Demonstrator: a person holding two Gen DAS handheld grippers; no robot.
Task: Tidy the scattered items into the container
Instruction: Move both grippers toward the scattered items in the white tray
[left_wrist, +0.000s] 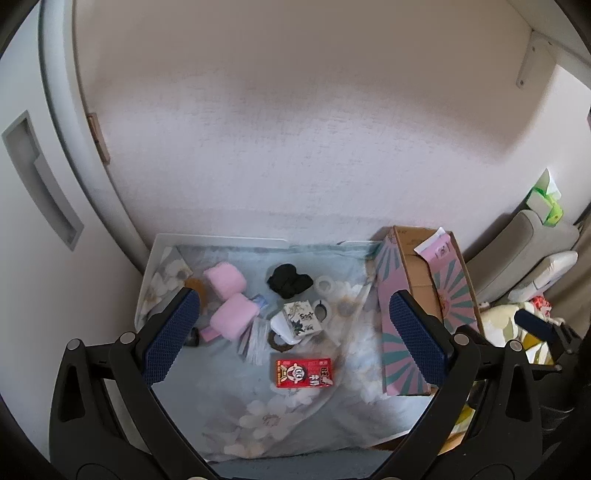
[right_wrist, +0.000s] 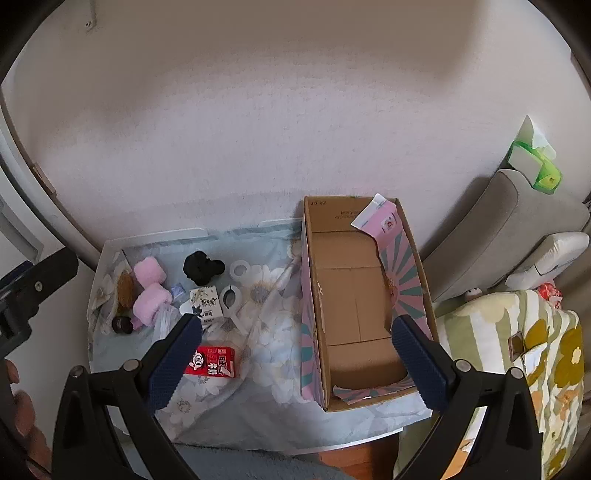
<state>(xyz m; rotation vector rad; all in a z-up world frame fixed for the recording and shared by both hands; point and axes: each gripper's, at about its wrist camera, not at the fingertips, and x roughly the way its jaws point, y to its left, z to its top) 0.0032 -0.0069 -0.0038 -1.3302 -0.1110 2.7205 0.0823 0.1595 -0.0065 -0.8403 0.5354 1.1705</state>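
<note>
**Both grippers spread wide above the table; nothing held, box bare of items**

A low table draped in a pale floral cloth (right_wrist: 273, 354) is seen from above in both wrist views; the left gripper (left_wrist: 295, 328) is held over the clutter with its blue pads fully parted and nothing between them; the right gripper (right_wrist: 295, 354) is likewise released, one finger over the cloth and the other over the near right wall of the cardboard box (right_wrist: 354, 295); no item is touched by either.

The container, a long open cardboard box with pink and teal rays printed on its outer walls, is set at the 3 o'clock side of the table, its length running from 6 towards 12 o'clock; only bare cardboard is seen on its floor, and a pink paper flap (right_wrist: 380, 218) is draped over its far right corner.

The scattered items are grouped at 9 to 11 o'clock of the box; a red carton (right_wrist: 214, 363) lies flat nearest the viewer, at 6 o'clock of the group; a small white printed box (right_wrist: 207, 301) sits just beyond it; two pink fluffy rolls (right_wrist: 149, 288) lie touching at the 9 o'clock side, with a brown brush-like object (right_wrist: 125, 288) and a small dark jar (right_wrist: 122, 325) just beside them; a black bundle (right_wrist: 203, 267) rests at 12 o'clock, and two white rings (right_wrist: 240, 269) lie between it and the box.

A floral cushion (right_wrist: 517, 350) is noted at 3 o'clock of the table.
</note>
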